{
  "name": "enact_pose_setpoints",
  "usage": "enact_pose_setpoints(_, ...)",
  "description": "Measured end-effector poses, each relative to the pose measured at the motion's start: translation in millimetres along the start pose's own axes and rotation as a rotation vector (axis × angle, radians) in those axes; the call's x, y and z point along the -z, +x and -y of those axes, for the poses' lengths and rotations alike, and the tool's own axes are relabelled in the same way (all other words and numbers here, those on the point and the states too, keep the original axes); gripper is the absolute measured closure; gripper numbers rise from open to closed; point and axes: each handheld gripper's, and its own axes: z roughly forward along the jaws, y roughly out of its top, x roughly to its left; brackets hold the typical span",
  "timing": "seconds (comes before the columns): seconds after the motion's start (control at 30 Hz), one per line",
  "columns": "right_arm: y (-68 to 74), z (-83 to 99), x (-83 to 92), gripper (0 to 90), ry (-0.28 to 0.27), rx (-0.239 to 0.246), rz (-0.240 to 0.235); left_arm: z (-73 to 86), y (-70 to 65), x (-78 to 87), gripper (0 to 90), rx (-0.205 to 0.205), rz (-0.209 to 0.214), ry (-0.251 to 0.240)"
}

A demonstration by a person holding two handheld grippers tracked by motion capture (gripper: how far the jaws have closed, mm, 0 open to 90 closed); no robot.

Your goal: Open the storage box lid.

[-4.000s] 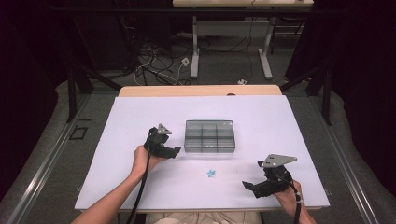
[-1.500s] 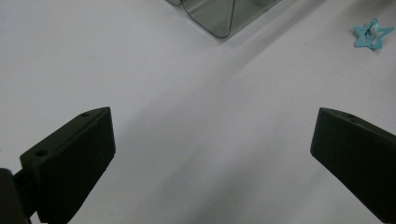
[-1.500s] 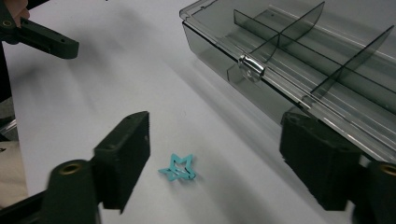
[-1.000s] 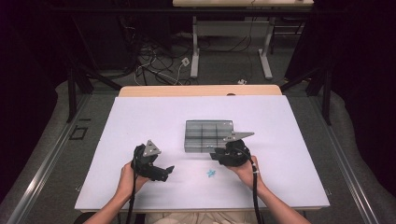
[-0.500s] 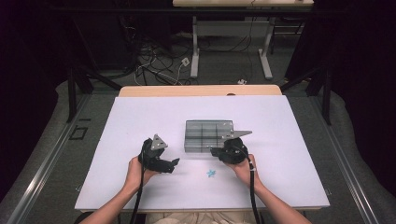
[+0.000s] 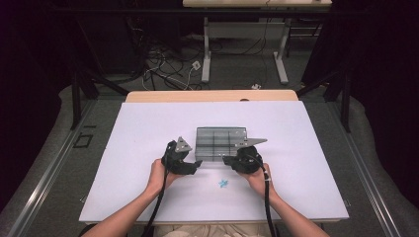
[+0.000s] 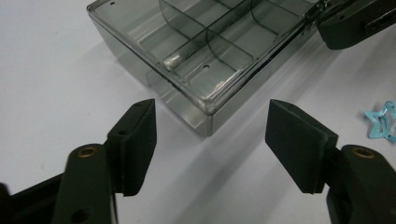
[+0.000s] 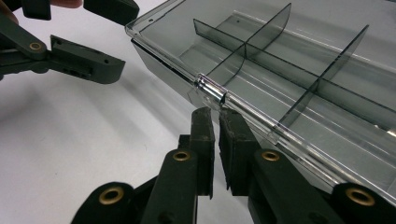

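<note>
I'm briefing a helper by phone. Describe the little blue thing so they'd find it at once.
On the white table, look just in front of the smoky clear divided box, toward the person. The blue star-shaped clip lies there alone, between the two hands: the only coloured, star-shaped item.

A small blue star clip [image 6: 224, 183] lies on the white table [image 6: 148, 128]; cables [image 6: 163, 64] lie on the floor beyond the table.

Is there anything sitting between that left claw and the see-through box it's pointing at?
Nothing visible. Bare white table lies between the left gripper and the near corner of the smoky clear plastic divided box. Its jaws, just closing, stand apart, not touching the box.
</note>
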Motion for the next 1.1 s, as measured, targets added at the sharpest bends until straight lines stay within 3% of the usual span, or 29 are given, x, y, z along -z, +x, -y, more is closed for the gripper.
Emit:
enact_pose_setpoints(0.47, 0.2, 1.5, -0.3, 84.5, -0.019, -0.004, 0.002, 1.1, 1.7, -2.1, 53.8, 0.011, 0.020, -0.023)
enact_pose_setpoints(0.63, -0.8, 1.4, 1.6, 84.9, 0.001, -0.003, -0.002, 2.4, 3.4, -2.6, 58.3, 0.017, 0.026, -0.025)
enact_pose_setpoints(0.9, -0.5, 2.2, 0.2, 85.0, -0.041, -0.004, -0.008, 3.0, 1.4, -4.1, 58.7, 0.014, 0.013, -0.023)
enact_pose_setpoints(1.03, 0.0, 1.5, 2.6, 85.1, -0.020, -0.009, -0.002, 3.5, 2.1, -3.4, 60.7, 0.017, 0.014, -0.025)
enact_pose_setpoints(1.1, -0.3, 1.7, 2.3, 85.1, -0.041, 0.001, -0.001, 3.6, 1.6, -2.9, 61.4, 0.015, 0.013, -0.027)
